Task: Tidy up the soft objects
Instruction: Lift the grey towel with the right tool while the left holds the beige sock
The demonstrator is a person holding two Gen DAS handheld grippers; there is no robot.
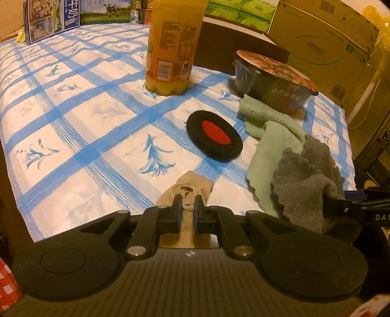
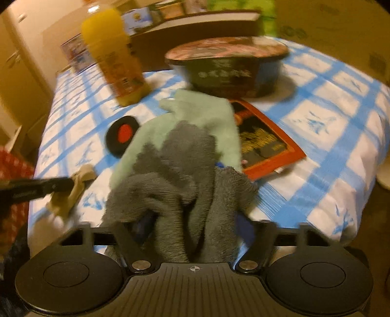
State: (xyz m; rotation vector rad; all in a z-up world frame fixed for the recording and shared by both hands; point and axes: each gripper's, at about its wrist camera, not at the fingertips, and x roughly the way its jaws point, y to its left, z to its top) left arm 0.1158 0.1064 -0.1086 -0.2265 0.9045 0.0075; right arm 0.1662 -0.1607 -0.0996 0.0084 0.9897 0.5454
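My left gripper [image 1: 187,203] is shut on a beige sock [image 1: 192,187] at the near edge of the blue-checked tablecloth [image 1: 73,109]. It shows again in the right wrist view as the left gripper [image 2: 70,184] pinching the beige sock [image 2: 82,174]. A grey fluffy cloth [image 2: 175,175] lies bunched between the spread fingers of my right gripper [image 2: 185,170], which stands open and is largely hidden by it. The grey cloth [image 1: 309,185] rests on a pale green cloth [image 1: 275,136] [image 2: 195,114]. A black round pad with a red centre [image 1: 214,133] [image 2: 121,136] lies flat just left of the cloths.
An orange juice bottle [image 1: 170,48] [image 2: 114,58] and a lidded noodle bowl [image 1: 273,80] [image 2: 226,68] stand behind the cloths. A red and black packet [image 2: 265,143] lies under the green cloth's right side. Cardboard boxes [image 1: 324,41] and a milk carton pack [image 1: 51,19] line the far edge.
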